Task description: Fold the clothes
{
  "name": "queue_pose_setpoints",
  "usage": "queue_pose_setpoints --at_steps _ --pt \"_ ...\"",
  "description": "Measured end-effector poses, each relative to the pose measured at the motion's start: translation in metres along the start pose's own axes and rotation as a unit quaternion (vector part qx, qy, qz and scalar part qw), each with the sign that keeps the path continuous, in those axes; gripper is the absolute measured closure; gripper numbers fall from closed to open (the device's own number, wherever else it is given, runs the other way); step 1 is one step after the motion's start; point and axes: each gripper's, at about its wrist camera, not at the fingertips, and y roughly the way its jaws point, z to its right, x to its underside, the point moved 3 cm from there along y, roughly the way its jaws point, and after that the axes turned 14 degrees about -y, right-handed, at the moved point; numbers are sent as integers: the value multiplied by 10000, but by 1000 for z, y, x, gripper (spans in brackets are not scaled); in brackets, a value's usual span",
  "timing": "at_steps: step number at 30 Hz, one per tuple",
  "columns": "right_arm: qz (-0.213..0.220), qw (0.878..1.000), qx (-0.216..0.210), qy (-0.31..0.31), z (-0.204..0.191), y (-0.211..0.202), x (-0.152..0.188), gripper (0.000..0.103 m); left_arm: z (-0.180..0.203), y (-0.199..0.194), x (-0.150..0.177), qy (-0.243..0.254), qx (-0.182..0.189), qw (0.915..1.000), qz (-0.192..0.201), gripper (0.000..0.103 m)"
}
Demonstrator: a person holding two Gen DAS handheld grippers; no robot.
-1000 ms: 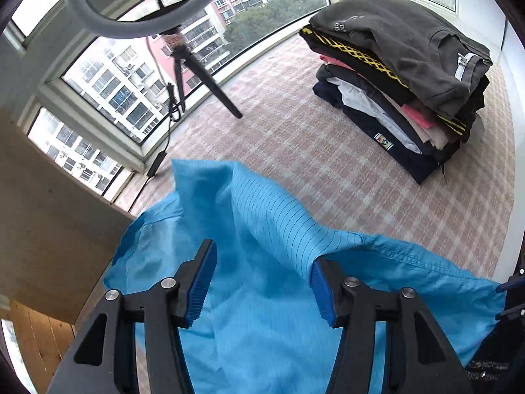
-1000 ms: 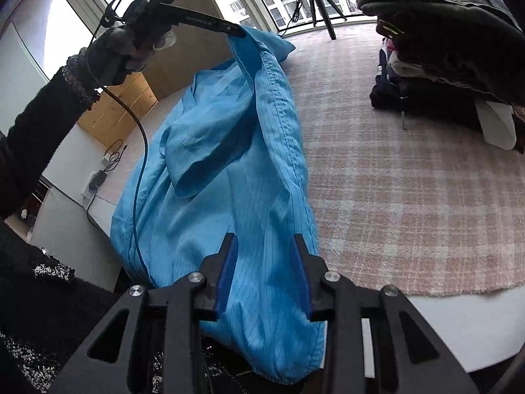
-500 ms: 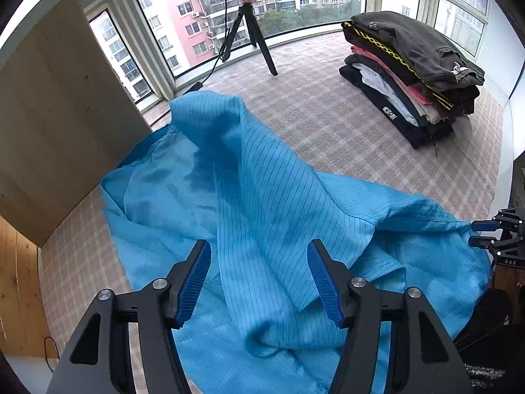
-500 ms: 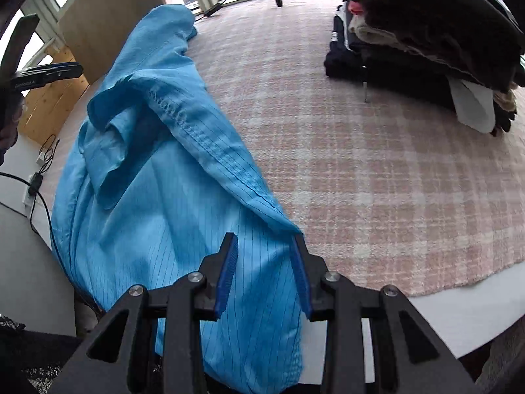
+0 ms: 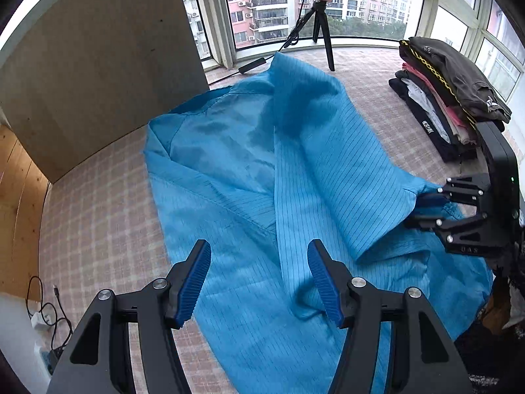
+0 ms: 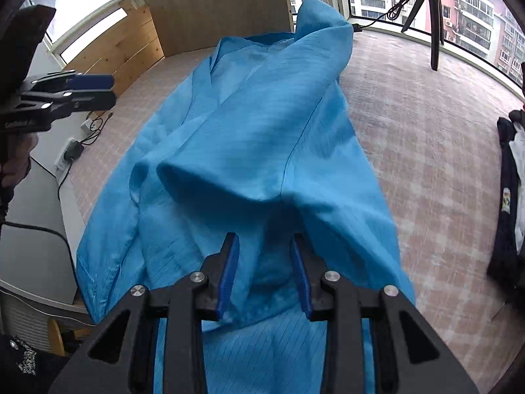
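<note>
Swung leftward, right gripper clamps blue shirt; left gripper hovers above.

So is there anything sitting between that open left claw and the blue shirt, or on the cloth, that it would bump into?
Nothing visible does. The left gripper hangs open right above the blue shirt, with only air between. The right gripper has shirt fabric between its fingers. The stack of folded clothes sits well off to the side.

- Flat, overcast daylight enters through the windows, which are bright but not blown out.
- Shadows are soft on the blue garment.
- The right wrist view is motion-blurred.
- Fisheye bending and dark vignetting mark all edges.
</note>
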Motion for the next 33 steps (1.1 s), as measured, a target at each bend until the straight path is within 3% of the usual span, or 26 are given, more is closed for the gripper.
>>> queue_pose_setpoints --at_steps 2,4,5,7,10,13,15,17,21,23,29,31,33 --pt "32 9954 865 413 41 -6 -3 74 -6 3 10 -128 43 9999 -57 44" --pt "46 9757 1650 1441 98 -28 15 74 -4 10 17 -158 138 9997 -145 44" --pt "38 9645 1910 1822 118 -38 24 71 0 16 20 -139 157 9996 -191 44" --pt "84 9635 1964 1814 128 -52 30 71 6 31 26 -70 147 9993 -340 44" --pt "230 9748 1713 1412 108 -69 27 71 12 44 34 -15 114 9986 -516 44" --pt "226 9888 546 1369 83 -67 34 64 14 42 42 158 62 9986 -509 43" --pt "139 9914 -256 1274 61 -56 42 59 12 42 49 218 -57 9982 -556 43" --pt "-68 9934 -773 848 22 -48 50 59 7 40 53 165 -111 9980 -598 43" --pt "-295 9916 -1257 41 -53 -41 68 59 -2 37 64 100 -113 9976 -669 43" --pt "-415 9901 -1310 -283 -85 -35 75 59 -5 37 68 133 -138 9974 -695 43" --pt "-171 9948 -564 -830 -117 6 57 59 -5 34 71 274 -54 9976 -641 43" --pt "-178 9930 -483 -1064 -121 11 47 96 -3 28 71 384 -44 9975 -593 43" --pt "-69 9940 -639 -887 -112 -7 34 101 -1 21 71 484 6 9974 -531 43"
